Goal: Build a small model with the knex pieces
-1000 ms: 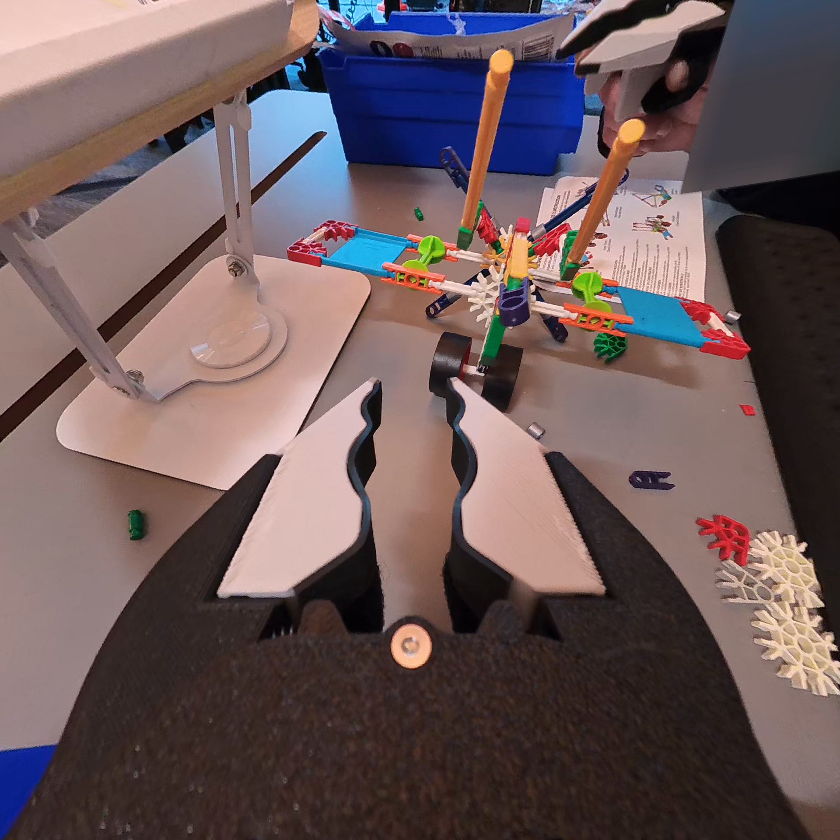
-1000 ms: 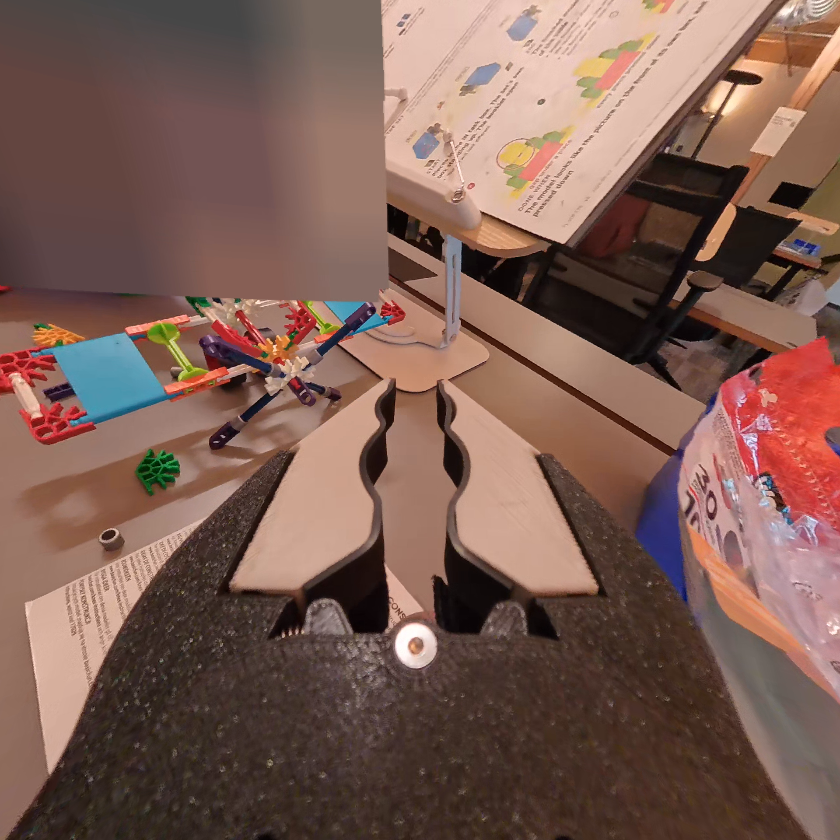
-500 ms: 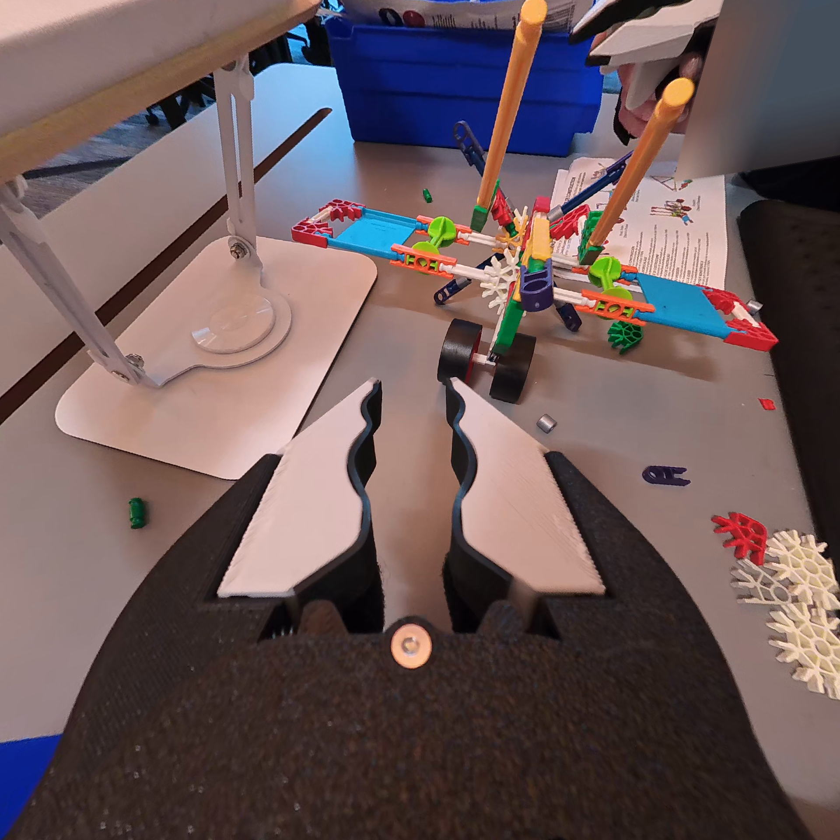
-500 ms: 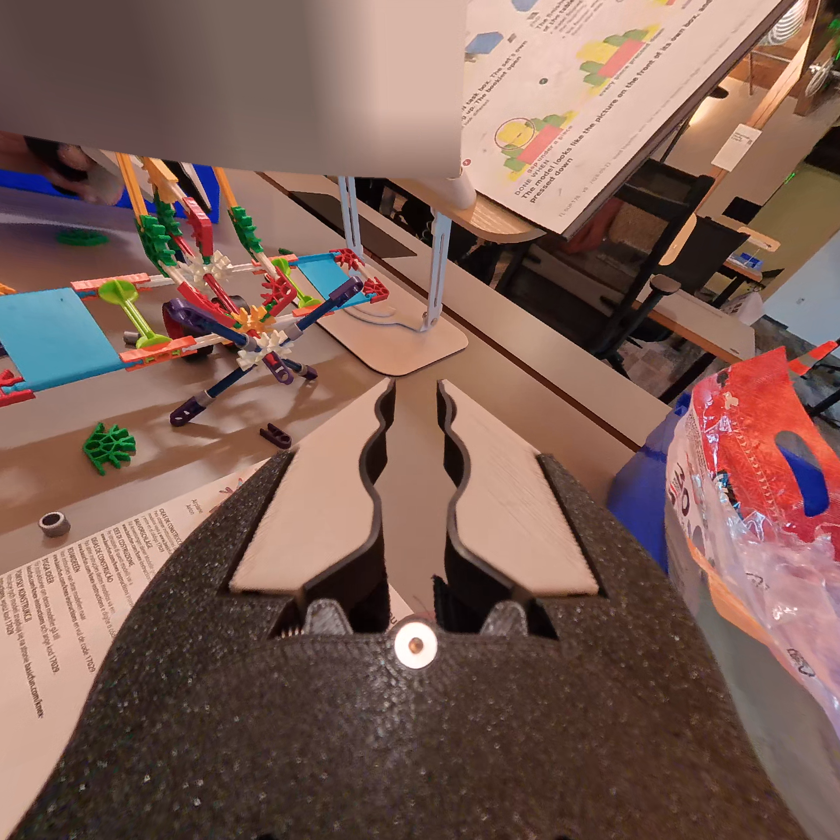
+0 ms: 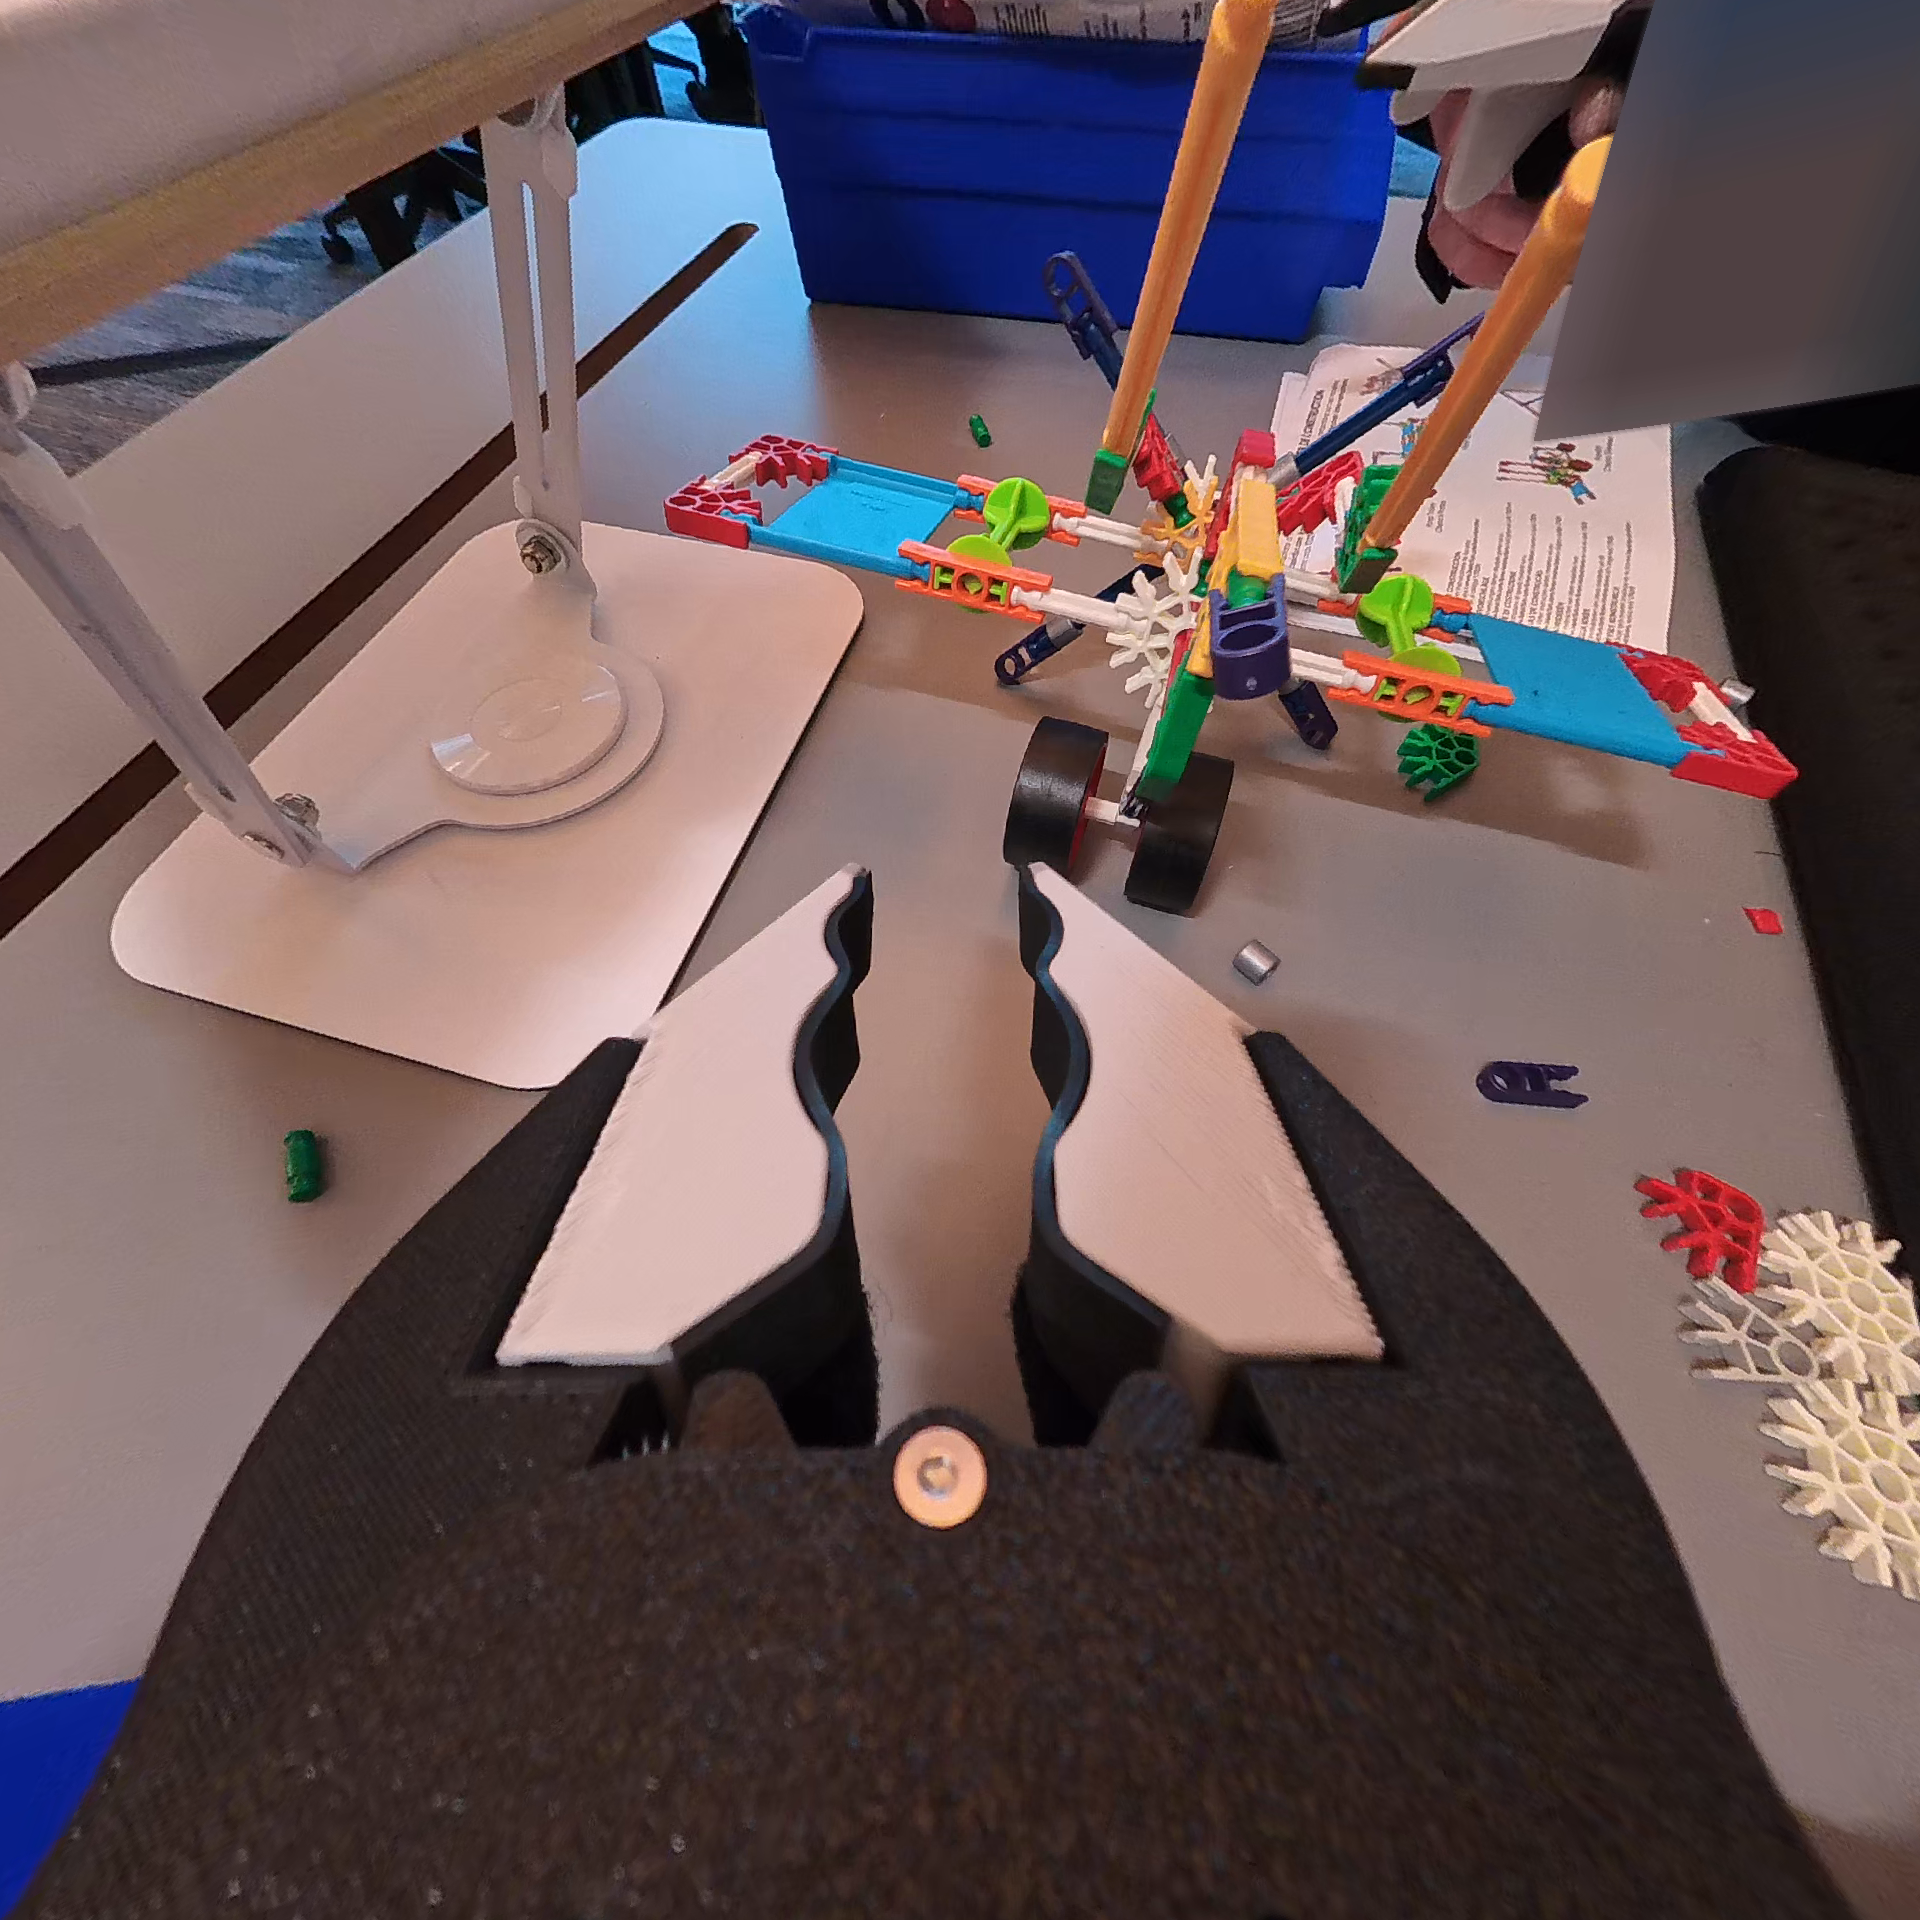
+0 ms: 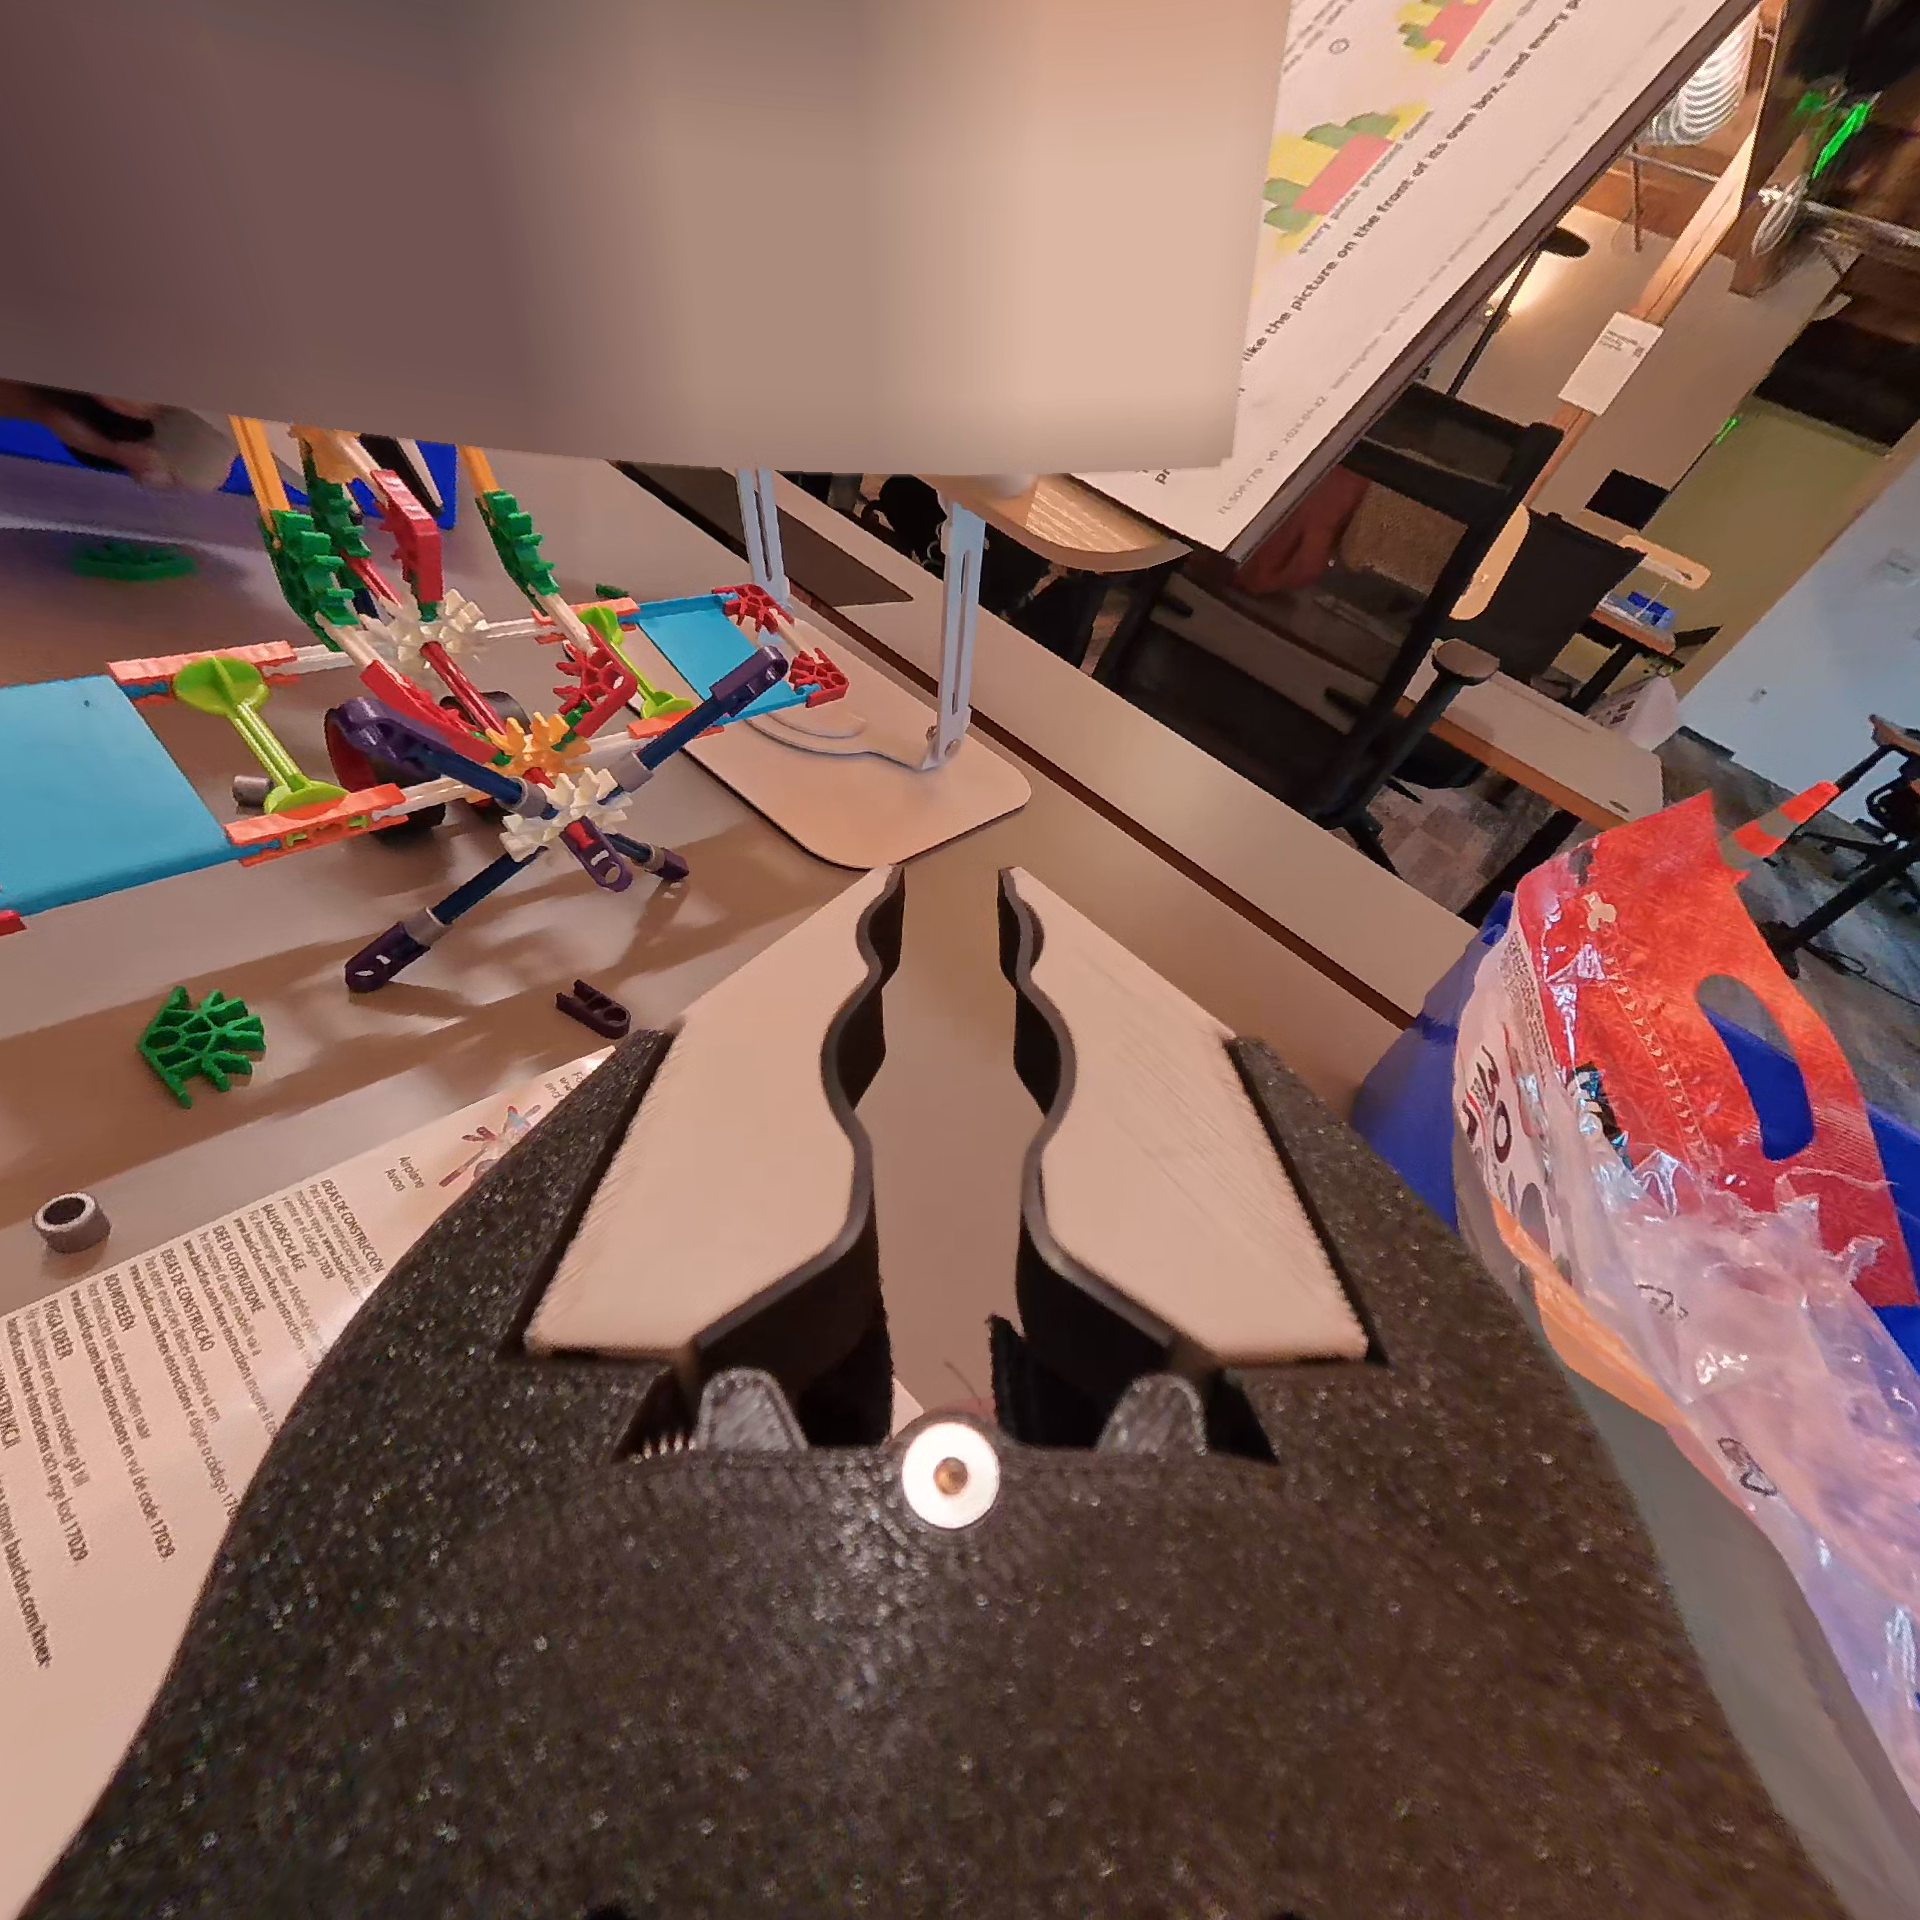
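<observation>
On the far left of the left wrist view, a white stand (image 5: pixel 499 748) sits with its flat base on the grey table (image 5: pixel 935 301); its two thin legs carry a tilted board (image 5: pixel 208 114) w/ a printed sheet, probably angled so a person can read it while building. A small green peg (image 5: pixel 302 1166) lies loose in front of the base.

The left gripper (image 5: pixel 940 883) hovers over bare table, jaws apart w/ nothing between them. Its right fingertip is just beside the black wheels (image 5: pixel 1117 810) of the toy model (image 5: pixel 1226 613), not touching as far as I can tell. The model rests on these wheels and on its dark blue rods, so the blue wing panels stay off the table. Two orange rods (image 5: pixel 1179 239) stick up from its middle.

Right of it lie a paper leaflet (image 5: pixel 1538 540), a grey spacer (image 5: pixel 1255 958), a purple clip (image 5: pixel 1529 1083), and red and white connectors (image 5: pixel 1839 1340), spread flat, easy to pick.

In the right wrist view, the right gripper (image 6: pixel 948 883) is also parted and empty, held above the table edge, well apart from the model, w/ a plastic bag (image 6: pixel 1704 1195) in a blue bin (image 6: pixel 1418 1101) just at its right.
</observation>
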Demonstrator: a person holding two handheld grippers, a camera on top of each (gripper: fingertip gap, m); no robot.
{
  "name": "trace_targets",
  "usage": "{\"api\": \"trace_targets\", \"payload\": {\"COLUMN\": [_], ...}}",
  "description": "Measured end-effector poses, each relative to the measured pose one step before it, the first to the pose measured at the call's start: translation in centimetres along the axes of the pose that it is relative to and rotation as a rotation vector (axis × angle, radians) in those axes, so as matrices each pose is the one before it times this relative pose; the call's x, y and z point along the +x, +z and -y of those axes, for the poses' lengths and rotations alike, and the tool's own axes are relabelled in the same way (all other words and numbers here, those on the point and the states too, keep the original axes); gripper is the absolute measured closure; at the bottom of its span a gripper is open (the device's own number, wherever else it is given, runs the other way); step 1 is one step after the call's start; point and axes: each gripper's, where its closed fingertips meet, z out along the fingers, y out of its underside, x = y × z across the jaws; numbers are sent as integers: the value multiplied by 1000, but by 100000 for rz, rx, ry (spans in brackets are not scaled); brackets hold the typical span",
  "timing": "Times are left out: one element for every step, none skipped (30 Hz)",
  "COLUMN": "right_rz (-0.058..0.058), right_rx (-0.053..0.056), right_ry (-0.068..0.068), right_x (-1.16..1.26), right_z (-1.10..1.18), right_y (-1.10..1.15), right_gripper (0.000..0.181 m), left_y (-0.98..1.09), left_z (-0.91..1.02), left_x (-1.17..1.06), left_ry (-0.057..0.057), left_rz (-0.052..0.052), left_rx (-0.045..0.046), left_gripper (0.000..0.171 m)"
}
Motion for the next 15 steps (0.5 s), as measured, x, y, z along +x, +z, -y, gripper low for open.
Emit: {"api": "trace_targets", "payload": {"right_rz": [-270,-189,157,-63,-286,-269,-19,23,-120,-216,-93,-11,-185,-269,-55], "right_rx": [-56,150,146,-1,-79,4,8,-32,-72,-89,-52,-145,-198,-62,-4], "right_ry": [84,-58,10,-41,-254,-269,-45,53,-54,-132,-98,-78,-112,-129,-82], "right_x": [72,40,-13,13,30,27,4,-4,21,30,17,11,34,34,12], "right_z": [-12,34,33,8,-1,10,0,5,-10,-9,-17,-19,-35,-15,-1], "right_y": [-12,-23,-23,-11,-1,-5,-9,-4,-5,-5,-2,9,7,-2,-10], "right_gripper": [163,163,163,163,163,163,163,163,163,163,163,163,163,163,163], "left_y": [45,47,31,36,27,18,17,17,14,30,32,32,30,35,37], "left_z": [-46,-44,-11,-17,-19,-23,-6,-12,-17,-31,-44,-30,-12,-18,-30], "left_x": [-19,-6,2,-17,-18,-12,-18,-11,-14,0,-8,-3,5,-8,-3], "left_ry": [-42,2,-95,-93,-42,-52,-53,-62,-113,-82,-24,-28,-73,-92,-32], "left_rz": [21,-19,-73,-10,42,19,-8,30,0,-64,-39,-1,-105,-73,-83], "left_rx": [-224,-216,-42,-11,-96,-94,-30,17,-14,-120,-153,-120,-48,-21,-146], "left_gripper": [144,144,144,144,144,144,144,144,144,144,144,144,144,144,144]}}
